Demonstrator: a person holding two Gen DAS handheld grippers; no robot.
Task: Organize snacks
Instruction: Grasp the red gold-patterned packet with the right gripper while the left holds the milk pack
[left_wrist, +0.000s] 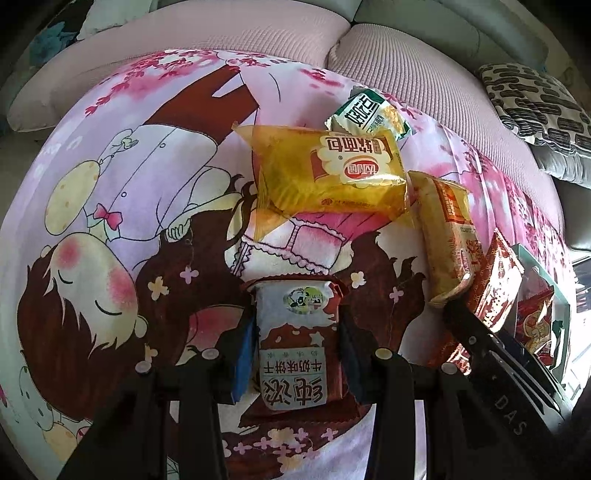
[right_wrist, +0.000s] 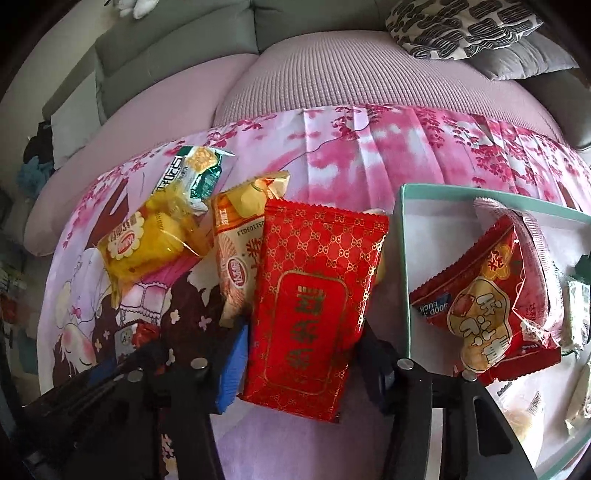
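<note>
Left tool grips biscuit packet; right tool pinches red packet — only its view shows box.

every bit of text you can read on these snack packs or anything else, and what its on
"牛奶味饼干": biscuit packet
"软面包": yellow bread packet
"GOOD LUCK": red packet in the teal box
"DAS": black bar, lower right of the left wrist view
Too blurred to read: gold characters on the red patterned packet, print on the orange packet and the green packet.
</note>
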